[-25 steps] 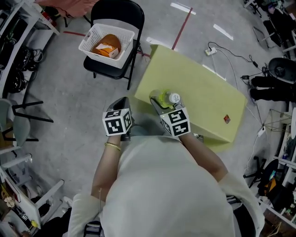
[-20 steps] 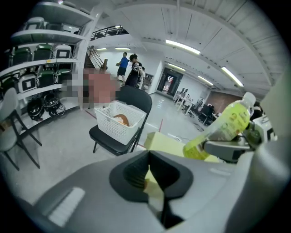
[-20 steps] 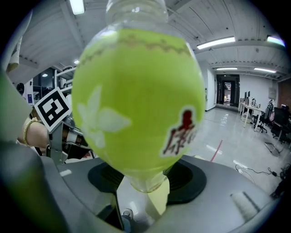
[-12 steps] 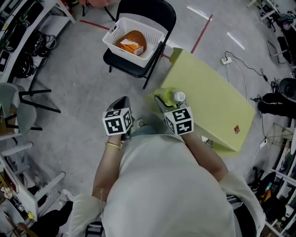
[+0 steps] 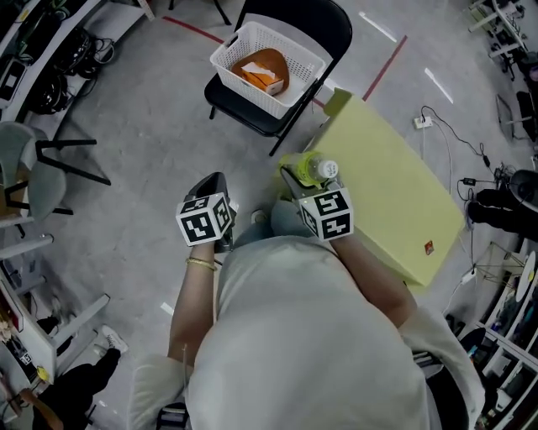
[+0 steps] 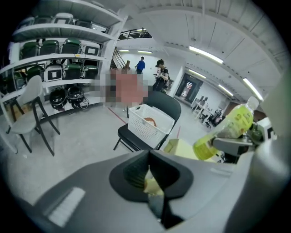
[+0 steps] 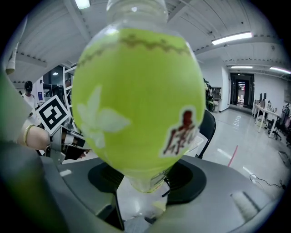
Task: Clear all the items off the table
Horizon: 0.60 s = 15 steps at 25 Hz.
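My right gripper (image 5: 304, 178) is shut on a yellow-green drink bottle (image 5: 316, 170) with a white cap, held over the near corner of the pale green table (image 5: 395, 189). In the right gripper view the bottle (image 7: 136, 100) fills the picture between the jaws of that gripper (image 7: 145, 184). My left gripper (image 5: 210, 191) hangs shut and empty over the grey floor, left of the bottle. Its closed jaws show in the left gripper view (image 6: 146, 178), with the bottle (image 6: 223, 133) to the right. A small red item (image 5: 429, 247) lies on the table's far side.
A white mesh basket (image 5: 244, 44) holding an orange packet (image 5: 267, 69) sits on a black folding chair (image 5: 332, 25) just beyond the table corner. Cables and a power strip (image 5: 422, 122) lie on the floor at the right. Chairs and shelving stand at the left.
The chair with the basket and the table have shifted right and closer in the head view. Both grippers have travelled with the person toward the chair, the bottle still held.
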### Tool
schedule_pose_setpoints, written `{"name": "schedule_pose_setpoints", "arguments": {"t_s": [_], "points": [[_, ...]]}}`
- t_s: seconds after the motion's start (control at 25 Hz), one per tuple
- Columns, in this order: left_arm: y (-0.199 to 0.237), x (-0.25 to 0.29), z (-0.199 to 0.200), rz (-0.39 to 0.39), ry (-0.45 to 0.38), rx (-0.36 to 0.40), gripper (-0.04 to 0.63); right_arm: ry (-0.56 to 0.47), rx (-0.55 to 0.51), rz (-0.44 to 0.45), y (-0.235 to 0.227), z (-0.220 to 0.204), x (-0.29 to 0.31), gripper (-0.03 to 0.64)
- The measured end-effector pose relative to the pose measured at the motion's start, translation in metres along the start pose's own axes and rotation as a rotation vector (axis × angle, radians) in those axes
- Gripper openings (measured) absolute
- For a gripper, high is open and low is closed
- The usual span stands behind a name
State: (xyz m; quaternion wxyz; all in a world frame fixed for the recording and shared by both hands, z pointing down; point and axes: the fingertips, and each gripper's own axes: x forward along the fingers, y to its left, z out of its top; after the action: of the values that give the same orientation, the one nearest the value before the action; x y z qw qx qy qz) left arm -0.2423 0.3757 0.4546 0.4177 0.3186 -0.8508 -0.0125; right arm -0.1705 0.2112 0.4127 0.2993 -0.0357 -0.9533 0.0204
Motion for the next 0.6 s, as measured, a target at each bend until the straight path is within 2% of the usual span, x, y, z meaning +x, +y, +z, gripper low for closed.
{"name": "schedule_pose_setpoints", "arguments": {"t_s": [0.32, 0.6], "points": [[0.015, 0.015, 0.009, 0.021, 0.017, -0.026, 0.009, 0.008, -0.011, 0.024, -0.009, 0.017, 0.035, 0.261], [0.016, 0.058, 0.061, -0.005, 0.035, 0.022, 0.009, 0.002, 0.011, -0.001, -0.049, 0.051, 0.084, 0.261]]}}
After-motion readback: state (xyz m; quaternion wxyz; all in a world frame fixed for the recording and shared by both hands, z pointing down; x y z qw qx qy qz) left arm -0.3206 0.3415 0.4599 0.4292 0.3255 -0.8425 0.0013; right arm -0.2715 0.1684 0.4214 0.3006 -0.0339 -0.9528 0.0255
